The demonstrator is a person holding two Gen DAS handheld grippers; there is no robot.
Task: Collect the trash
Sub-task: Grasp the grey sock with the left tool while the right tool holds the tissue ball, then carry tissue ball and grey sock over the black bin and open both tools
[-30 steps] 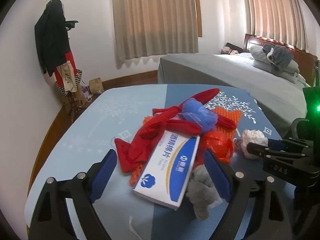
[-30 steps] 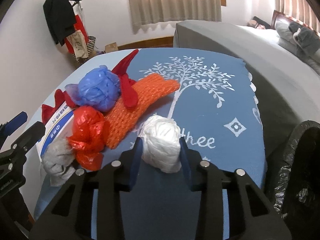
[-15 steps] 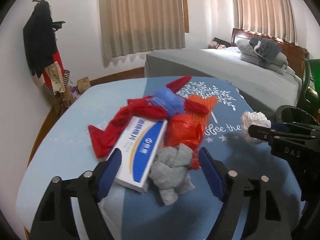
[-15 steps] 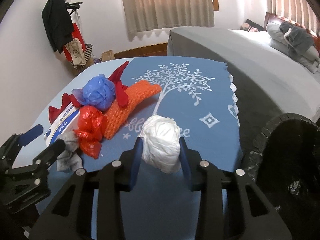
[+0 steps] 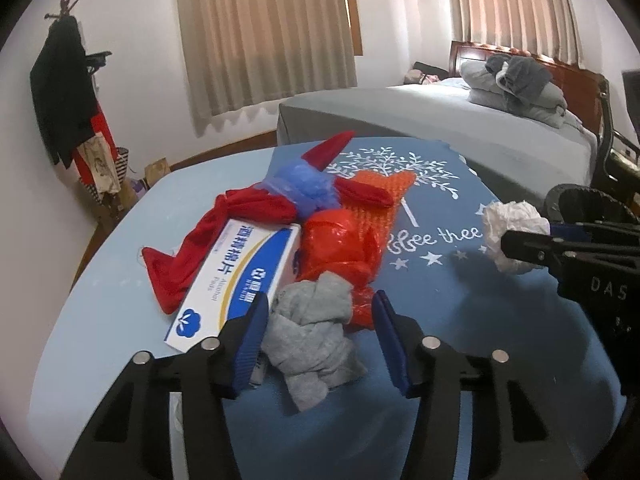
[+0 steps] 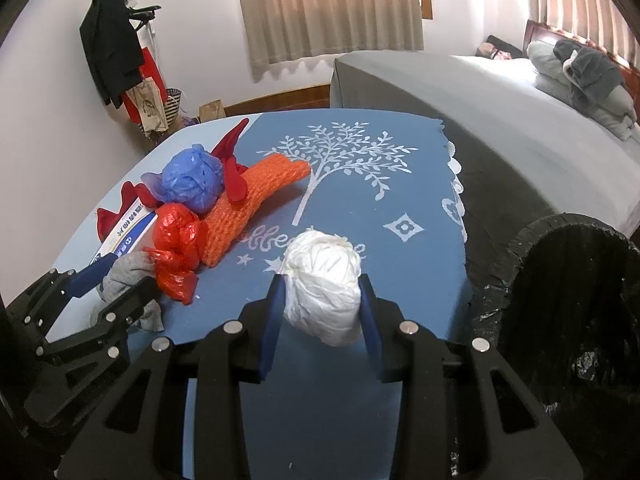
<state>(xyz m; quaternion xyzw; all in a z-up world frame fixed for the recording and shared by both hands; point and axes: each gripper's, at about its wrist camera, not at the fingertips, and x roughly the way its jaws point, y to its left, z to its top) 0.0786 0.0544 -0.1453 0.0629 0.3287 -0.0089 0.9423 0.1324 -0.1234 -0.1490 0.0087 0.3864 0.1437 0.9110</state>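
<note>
Black claws [image 5: 318,336] [image 6: 322,312] — blue ribbed pads, silver screws, "DAS" lettering

Crumpled white paper wad [image 6: 322,286], lifted clear of the worktop at lower centre of the right wrist view, pinched on both sides between blue pads; same wad at right edge of the left wrist view [image 5: 514,224]. Lined black trash bin [image 6: 576,304] at lower right, mouth open. Knotted grey cloth scrap [image 5: 314,330] low in the centre of the left wrist view, lying flat, touching a crinkled red plastic bag [image 5: 340,248] behind it. White-and-blue alcohol pad box [image 5: 240,280] left of centre, lying flat at an angle. Behind, a red rag [image 5: 224,236], a balled blue plastic bag [image 5: 306,192] and an orange foam net [image 5: 378,200], all heaped together.
</note>
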